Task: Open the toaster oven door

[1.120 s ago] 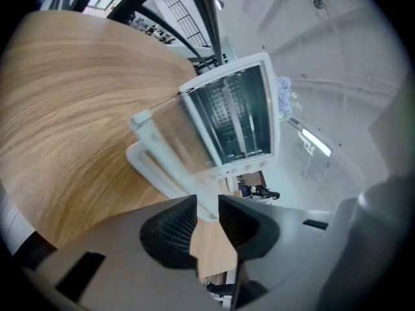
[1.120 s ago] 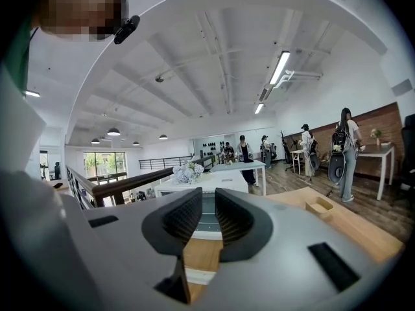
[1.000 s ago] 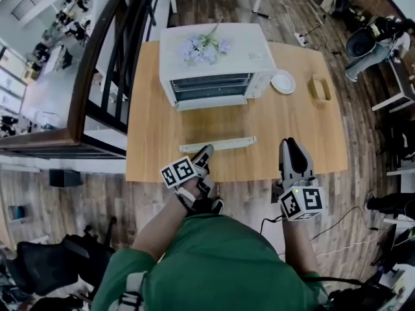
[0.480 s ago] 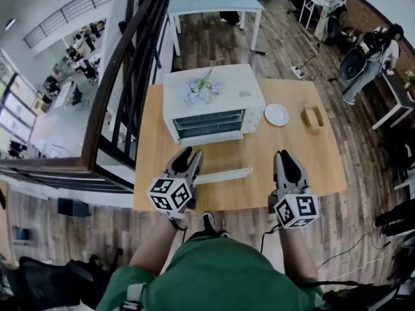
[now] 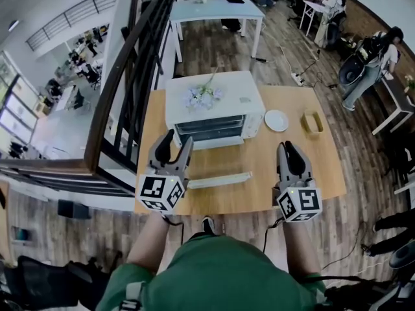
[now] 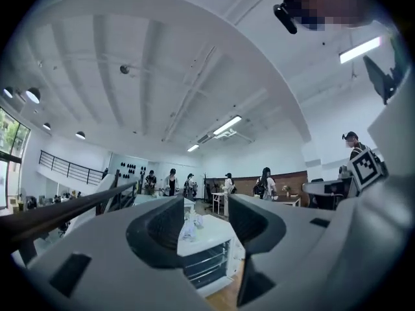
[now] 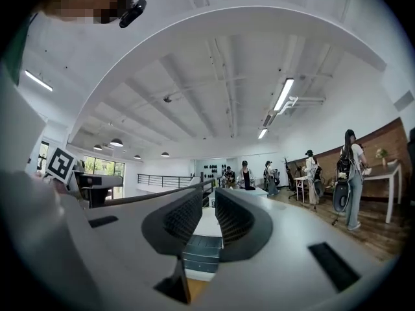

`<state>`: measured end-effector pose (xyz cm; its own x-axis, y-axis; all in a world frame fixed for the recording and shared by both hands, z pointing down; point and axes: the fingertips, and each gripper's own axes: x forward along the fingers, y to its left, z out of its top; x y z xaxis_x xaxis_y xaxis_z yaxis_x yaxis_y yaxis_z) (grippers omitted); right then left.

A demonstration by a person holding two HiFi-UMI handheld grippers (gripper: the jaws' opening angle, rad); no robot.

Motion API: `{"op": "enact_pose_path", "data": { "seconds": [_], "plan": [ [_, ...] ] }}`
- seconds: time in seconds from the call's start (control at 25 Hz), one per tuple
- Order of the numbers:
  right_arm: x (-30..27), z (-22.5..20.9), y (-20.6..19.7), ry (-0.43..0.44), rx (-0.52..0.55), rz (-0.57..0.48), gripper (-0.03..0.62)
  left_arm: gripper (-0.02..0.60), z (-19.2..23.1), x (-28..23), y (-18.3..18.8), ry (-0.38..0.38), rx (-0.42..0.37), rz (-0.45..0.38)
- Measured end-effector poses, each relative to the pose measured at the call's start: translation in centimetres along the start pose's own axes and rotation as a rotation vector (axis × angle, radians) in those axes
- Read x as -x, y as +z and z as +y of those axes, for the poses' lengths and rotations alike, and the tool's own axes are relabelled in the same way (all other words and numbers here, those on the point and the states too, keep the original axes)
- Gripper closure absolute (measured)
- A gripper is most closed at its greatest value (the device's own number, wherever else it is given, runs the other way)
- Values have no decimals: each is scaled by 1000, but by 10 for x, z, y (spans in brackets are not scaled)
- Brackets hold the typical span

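- At the lower left of the head view, your left gripper point(image 5: 175, 146) hangs over the near edge of the wooden table point(image 5: 259, 173). Its jaws have just been opening and now stand wide apart. Nothing is between them; only the oven shows far behind in the gap.
- In the upper middle, the white toaster oven point(image 5: 214, 109) stands at the far side of the table. Its glass door point(image 5: 211, 127) faces you and looks closed. A bunch of pale flowers point(image 5: 202, 97) lies on its top.
- Below the oven, a long pale bar point(image 5: 219, 180) lies flat on the table, near the left gripper.
- Just beside the oven on the right is a small white plate point(image 5: 276, 120).
- At the lower right, your right gripper point(image 5: 290, 151) hangs over the near edge of the table. Its jaws stand a little apart and hold nothing.
- Farther right, a small wooden tray point(image 5: 315, 123) sits near the plate.
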<state>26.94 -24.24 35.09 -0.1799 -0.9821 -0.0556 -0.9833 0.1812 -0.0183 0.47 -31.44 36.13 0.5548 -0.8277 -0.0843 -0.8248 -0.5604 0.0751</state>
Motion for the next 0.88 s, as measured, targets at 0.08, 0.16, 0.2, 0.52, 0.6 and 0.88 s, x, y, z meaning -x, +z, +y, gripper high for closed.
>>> {"op": "enact_pose_path", "data": {
  "seconds": [0.08,0.16,0.2,0.52,0.6,0.88],
  "plan": [
    [-3,1,6,5,15,-8,517,373,-1,1,16,7,-27,-34],
    [-5,2,12,9,29,-18,517,373,-3,2,30,13,-47,-62],
    [-5,3,15,10,37,-24,517,373,-5,3,34,13,-56,-73],
    [-9,5,29,14,88,-52,517,373,-12,0,42,19,-157,-86],
    [-9,5,29,13,86,-51,517,373,-12,-2,40,15,-160,-80],
    [-9,4,28,10,84,-51,517,373,-10,-5,38,17,-144,-73]
  ]
}}
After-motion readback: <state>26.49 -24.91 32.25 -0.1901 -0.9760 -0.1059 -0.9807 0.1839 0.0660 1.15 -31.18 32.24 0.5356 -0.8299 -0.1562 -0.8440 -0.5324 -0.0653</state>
